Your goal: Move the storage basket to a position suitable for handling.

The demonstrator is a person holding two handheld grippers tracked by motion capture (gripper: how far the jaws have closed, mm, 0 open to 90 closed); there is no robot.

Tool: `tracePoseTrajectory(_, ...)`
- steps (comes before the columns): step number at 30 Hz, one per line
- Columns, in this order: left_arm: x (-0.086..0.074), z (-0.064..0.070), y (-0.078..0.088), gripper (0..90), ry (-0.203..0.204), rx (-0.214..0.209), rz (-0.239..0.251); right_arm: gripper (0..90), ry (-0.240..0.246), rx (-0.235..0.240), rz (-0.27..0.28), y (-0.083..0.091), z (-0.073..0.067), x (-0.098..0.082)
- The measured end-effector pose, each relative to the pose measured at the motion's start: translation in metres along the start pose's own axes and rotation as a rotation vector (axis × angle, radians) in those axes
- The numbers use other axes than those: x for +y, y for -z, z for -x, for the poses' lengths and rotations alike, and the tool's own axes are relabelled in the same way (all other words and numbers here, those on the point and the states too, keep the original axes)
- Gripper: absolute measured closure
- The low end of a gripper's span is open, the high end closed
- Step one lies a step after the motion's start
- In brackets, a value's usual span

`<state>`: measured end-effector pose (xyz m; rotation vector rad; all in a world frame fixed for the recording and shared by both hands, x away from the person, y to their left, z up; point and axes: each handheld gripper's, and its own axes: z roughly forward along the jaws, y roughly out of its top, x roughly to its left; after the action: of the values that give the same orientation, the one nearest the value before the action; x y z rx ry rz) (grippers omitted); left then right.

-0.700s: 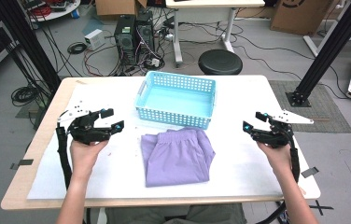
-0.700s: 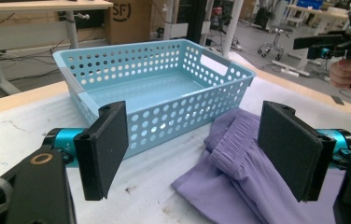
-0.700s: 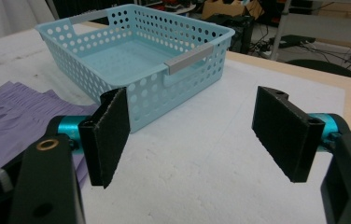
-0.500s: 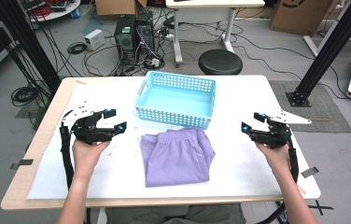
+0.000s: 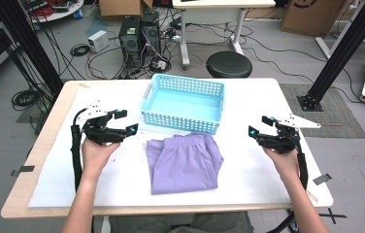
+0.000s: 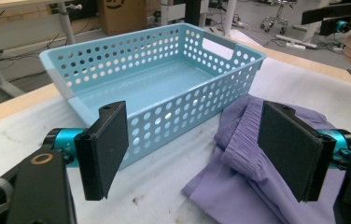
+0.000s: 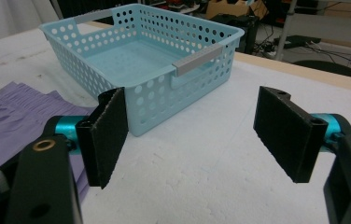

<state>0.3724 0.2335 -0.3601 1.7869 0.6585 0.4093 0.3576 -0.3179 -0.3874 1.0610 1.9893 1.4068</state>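
A folded purple garment lies on the white table cover, just in front of a light blue perforated basket, which is empty. My left gripper hovers to the left of the garment, jaws open, nothing between them. At the right of the table my right gripper is held above the cover, also open and empty, pointing toward the basket's corner.
The table's wooden edge frames the white cover. A black round stool and computer towers stand on the floor beyond the far edge. Black frame posts rise at both sides.
The left gripper has drifted slightly toward the garment. The right gripper has stayed about where it was.
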Motion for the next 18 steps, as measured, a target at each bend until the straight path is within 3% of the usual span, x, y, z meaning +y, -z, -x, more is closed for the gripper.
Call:
tracePoseTrajectory(5, 0.002, -0.004, -0.011, 24.7, 0.001, -0.016, -0.014, 26.0, 0.007, 0.017, 0.0, -0.006, -0.003, 0.001)
tracePoseTrajectory(13, -0.007, -0.019, -0.025, 23.2, 0.028, -0.014, -0.041, 21.9, 0.012, 0.049, -0.028, -0.019, -0.008, 0.003)
tracePoseTrajectory(18, -0.013, -0.028, -0.033, 21.7, 0.034, -0.005, -0.049, 21.4, 0.042, 0.067, -0.05, -0.036, -0.016, 0.005)
